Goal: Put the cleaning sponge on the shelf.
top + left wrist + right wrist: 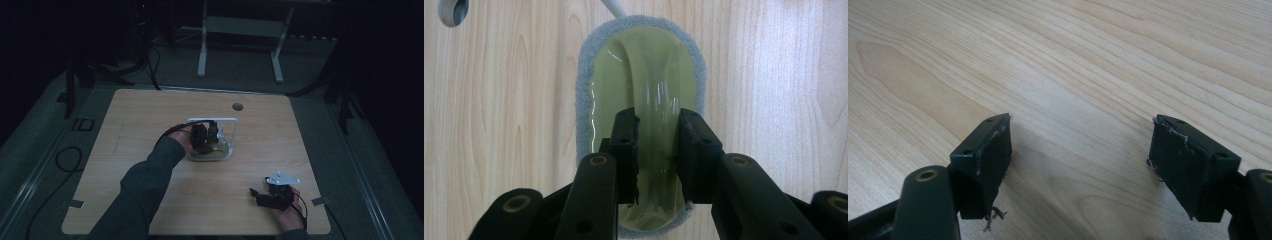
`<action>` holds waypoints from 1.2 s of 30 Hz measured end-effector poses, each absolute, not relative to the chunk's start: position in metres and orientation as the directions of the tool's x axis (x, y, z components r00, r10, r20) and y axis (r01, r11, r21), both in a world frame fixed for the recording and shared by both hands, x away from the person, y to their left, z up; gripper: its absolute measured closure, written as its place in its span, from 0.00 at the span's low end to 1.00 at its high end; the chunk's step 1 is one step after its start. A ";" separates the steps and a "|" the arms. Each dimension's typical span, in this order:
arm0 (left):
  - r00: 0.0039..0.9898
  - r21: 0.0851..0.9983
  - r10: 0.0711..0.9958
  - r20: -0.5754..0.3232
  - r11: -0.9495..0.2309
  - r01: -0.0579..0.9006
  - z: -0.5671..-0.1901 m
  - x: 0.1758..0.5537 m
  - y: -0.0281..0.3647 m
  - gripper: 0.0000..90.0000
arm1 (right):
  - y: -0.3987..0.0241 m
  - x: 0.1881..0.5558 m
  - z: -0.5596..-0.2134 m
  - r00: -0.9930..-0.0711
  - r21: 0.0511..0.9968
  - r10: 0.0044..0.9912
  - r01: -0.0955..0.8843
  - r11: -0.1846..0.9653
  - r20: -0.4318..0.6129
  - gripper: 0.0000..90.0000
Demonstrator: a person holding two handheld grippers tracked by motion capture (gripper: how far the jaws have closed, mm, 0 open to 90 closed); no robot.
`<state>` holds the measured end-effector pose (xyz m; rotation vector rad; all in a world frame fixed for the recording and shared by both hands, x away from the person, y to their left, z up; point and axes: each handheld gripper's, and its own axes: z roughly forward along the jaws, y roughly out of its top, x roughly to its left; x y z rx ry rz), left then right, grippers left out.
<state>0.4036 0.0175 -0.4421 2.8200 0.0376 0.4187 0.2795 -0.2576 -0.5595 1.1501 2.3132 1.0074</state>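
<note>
One gripper [658,155] clamps the yellow-green sponge's [614,90] clear handle [655,85].

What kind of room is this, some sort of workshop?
Probably a dim lab or recording studio: a bare wooden table on carpet, tripod stands around it, cables on the floor.

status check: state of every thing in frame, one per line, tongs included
left tongs: shut on the scrubber's clear handle, pointing down at the table
scrubber: flat on the table, grey pad down, yellow-green back up
right tongs: open, nothing between them, low over bare wood
white wire frame: on the table, beside the scrubber
table: hole near far edge
</note>
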 end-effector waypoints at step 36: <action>0.942 0.244 0.038 0.333 -0.969 -0.047 -0.455 0.408 0.009 0.80 | -0.257 0.279 -0.559 -0.599 0.734 0.801 0.541 0.411 -0.007 0.27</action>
